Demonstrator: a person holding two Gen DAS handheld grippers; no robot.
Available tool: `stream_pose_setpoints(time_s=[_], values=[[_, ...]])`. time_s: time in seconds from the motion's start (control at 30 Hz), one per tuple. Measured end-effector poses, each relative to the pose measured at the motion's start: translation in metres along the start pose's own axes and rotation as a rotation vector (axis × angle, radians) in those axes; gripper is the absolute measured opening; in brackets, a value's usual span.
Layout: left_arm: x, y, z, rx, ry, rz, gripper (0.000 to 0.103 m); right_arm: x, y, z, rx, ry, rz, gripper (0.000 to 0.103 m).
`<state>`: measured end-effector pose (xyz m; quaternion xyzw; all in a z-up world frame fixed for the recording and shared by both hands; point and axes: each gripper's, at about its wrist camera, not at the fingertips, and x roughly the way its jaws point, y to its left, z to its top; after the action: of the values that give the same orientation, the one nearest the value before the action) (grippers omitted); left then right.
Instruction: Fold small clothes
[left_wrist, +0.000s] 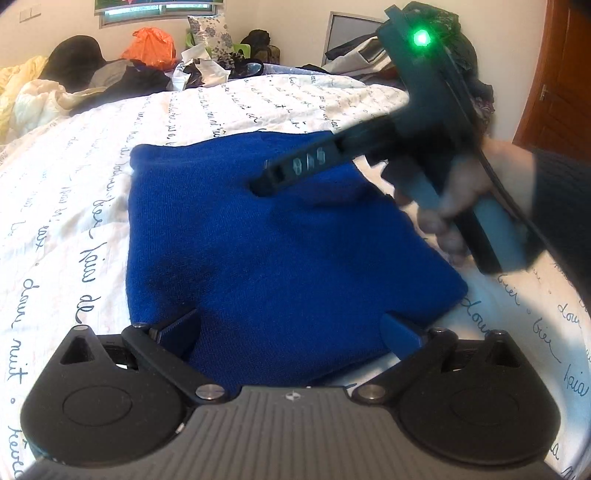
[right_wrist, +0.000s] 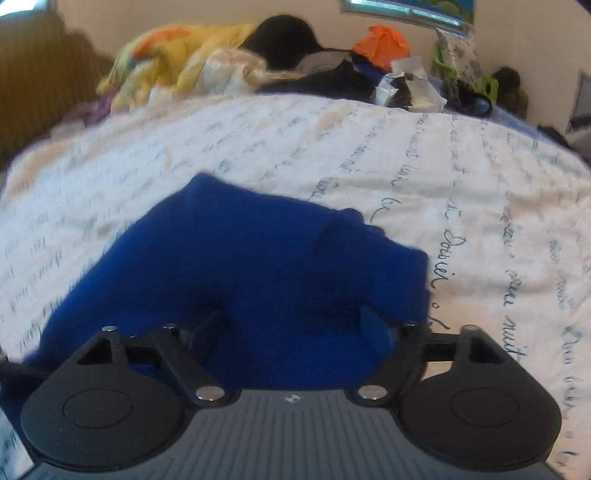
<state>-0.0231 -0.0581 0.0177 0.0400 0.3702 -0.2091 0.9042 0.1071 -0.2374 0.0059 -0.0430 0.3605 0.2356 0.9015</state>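
Note:
A blue knitted garment (left_wrist: 266, 236) lies folded on the white bedspread (left_wrist: 74, 206) printed with handwriting. My left gripper (left_wrist: 291, 328) hovers at the garment's near edge, jaws wide apart, with the cloth under them and nothing pinched. In the left wrist view my right gripper (left_wrist: 260, 186), held by a hand (left_wrist: 454, 192), comes in from the right with its tip on the garment's far right part. In the right wrist view the right gripper (right_wrist: 291, 326) stands open over the blue garment (right_wrist: 236, 266), its pads apart and not pressing the cloth.
Along the bed's far side lies a pile of clothes (left_wrist: 110, 74), an orange bag (left_wrist: 151, 46), a yellow blanket (right_wrist: 173, 55) and crumpled wrappers (left_wrist: 199, 70). A wooden door (left_wrist: 561, 92) stands at the right. Bare bedspread (right_wrist: 461, 192) surrounds the garment.

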Motion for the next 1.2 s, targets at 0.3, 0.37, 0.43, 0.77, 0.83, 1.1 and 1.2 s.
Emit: stream_pose_setpoints(time_s=[0.3,0.37,0.43,0.77,0.83,1.1,1.2], values=[[-0.051,0.024,-0.010,-0.072,-0.083,0.014,0.102,-0.081,0.009,-0.008,0.131,-0.066,0.082,0.084],[-0.054,0.037,-0.019,-0.086,-0.050,0.029,0.101,-0.102,-0.009,-0.024,0.259,-0.061,0.158,0.084],[-0.044,0.054,-0.025,-0.170,0.015,0.015,0.096,-0.104,-0.025,-0.041,0.374,-0.004,0.176,0.084],[0.010,0.113,0.037,-0.454,0.049,-0.123,0.095,-0.076,-0.055,-0.060,0.559,0.078,0.232,0.084],[0.028,0.125,0.058,-0.461,0.051,-0.090,0.095,-0.062,-0.073,-0.047,0.606,0.058,0.226,0.084],[0.069,0.128,0.101,-0.300,-0.026,0.064,0.028,-0.002,-0.084,-0.009,0.595,0.017,0.228,0.036],[0.043,0.115,0.095,-0.207,-0.131,0.119,0.020,-0.006,-0.061,-0.004,0.435,-0.004,0.171,0.018]])
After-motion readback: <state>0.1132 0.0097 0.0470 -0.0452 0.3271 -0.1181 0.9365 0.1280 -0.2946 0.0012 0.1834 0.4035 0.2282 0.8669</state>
